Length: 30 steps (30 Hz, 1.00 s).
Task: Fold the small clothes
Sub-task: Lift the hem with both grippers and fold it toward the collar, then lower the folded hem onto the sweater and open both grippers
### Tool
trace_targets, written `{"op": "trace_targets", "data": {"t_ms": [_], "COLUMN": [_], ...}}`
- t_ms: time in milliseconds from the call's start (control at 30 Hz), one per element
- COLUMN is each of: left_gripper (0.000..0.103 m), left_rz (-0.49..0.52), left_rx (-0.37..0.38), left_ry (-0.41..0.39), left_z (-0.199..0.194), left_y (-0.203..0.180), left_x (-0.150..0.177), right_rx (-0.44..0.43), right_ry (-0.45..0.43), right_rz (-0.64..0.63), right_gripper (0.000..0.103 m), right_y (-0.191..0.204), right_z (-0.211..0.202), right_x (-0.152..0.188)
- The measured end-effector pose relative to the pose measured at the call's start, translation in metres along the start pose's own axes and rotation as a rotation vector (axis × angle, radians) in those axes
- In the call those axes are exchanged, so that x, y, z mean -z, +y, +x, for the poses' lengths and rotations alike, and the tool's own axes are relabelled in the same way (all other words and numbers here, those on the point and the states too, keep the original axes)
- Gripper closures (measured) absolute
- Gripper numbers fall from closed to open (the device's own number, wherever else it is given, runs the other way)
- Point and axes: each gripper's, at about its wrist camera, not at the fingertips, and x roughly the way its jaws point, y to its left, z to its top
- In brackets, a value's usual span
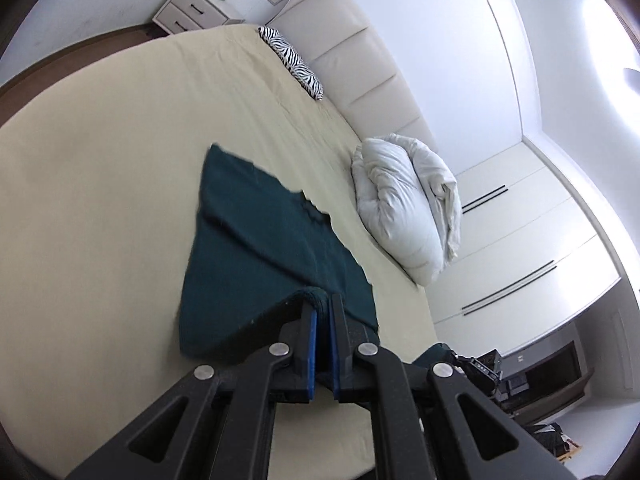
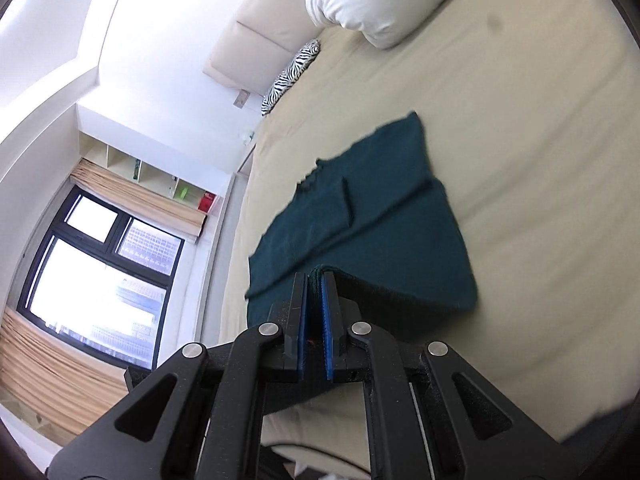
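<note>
- Your left gripper (image 1: 323, 307) is clamped on the near hem of the teal garment (image 1: 256, 240); a roll of knit sits between the blue pads.
- Your right gripper (image 2: 315, 283) is likewise closed on the other near corner of the same garment (image 2: 372, 208), cloth pinched between its pads.
- The garment lies on the beige bed (image 1: 100, 160), roughly mid-mattress. Its far part is flat on the sheet; the near edge is lifted off the sheet at both grips.
- Far edge looks ragged or uneven in both views, with a crease running across the middle. Too blurred to say if that's a neckline or a sleeve.
- Progress, my read: early to middle. One fold is in hand, near edge raised, not laid over yet. No neat folded stack anywhere in view.
- Left to do, judging by the layout: carry the hem over to the far edge, set it down, release, then probably a second fold crosswise.
- Watch for the two corners landing uneven; the knit looks soft and saggy between your grips.
- A white pillow (image 1: 404, 208) and a zebra cushion (image 1: 292, 62) sit by the headboard (image 1: 360, 64), well apart from the garment. No clash.
- Other clothes to fold: none visible on the bed.
</note>
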Motion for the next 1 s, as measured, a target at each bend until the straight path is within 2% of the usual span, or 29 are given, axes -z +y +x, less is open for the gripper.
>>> {"op": "trace_targets", "data": {"t_ms": [200,433,700,767,800,833,867,900,967,1000], "left_gripper": [0.097,0.097,0.095,0.077,0.054,0.042,0.041,0.039,0.039,0.039], "left_rz": [-0.067,-0.108,-0.168,-0.183,-0.195,-0.201,-0.199,-0.19,-0.164,-0.144], "left_rx": [-0.03,-0.09,-0.211,-0.241,-0.241,-0.229,-0.214,-0.211,-0.219,-0.219], "left_ry": [-0.02,-0.029,-0.016,-0.01,-0.001,-0.004,-0.018,-0.026,-0.024,-0.028], "left_z": [0.074,0.151,0.216,0.228,0.231,0.23,0.225,0.22,0.207,0.201], "left_y": [0.02,0.045,0.089,0.099,0.104,0.106,0.104,0.103,0.098,0.094], "left_x": [-0.072,-0.142,-0.182,-0.187,-0.187,-0.186,-0.181,-0.177,-0.166,-0.16], "right_rx": [0.016,0.1,0.234,0.256,0.27,0.286,0.313,0.328,0.357,0.356], "right_ry": [-0.025,-0.07,-0.076,-0.08,-0.083,-0.082,-0.078,-0.076,-0.102,-0.109], "right_rz": [0.01,0.022,0.035,0.072,0.091,0.106,0.111,0.107,0.076,0.061], "right_gripper": [0.098,0.098,0.097,0.094,0.094,0.094,0.09,0.072,0.047,0.047], "right_y": [0.007,-0.004,-0.035,-0.049,-0.057,-0.064,-0.07,-0.073,-0.074,-0.072], "right_z": [0.072,0.151,0.235,0.248,0.253,0.256,0.261,0.263,0.259,0.255], "right_x": [-0.077,-0.152,-0.203,-0.205,-0.207,-0.207,-0.207,-0.206,-0.202,-0.199]}}
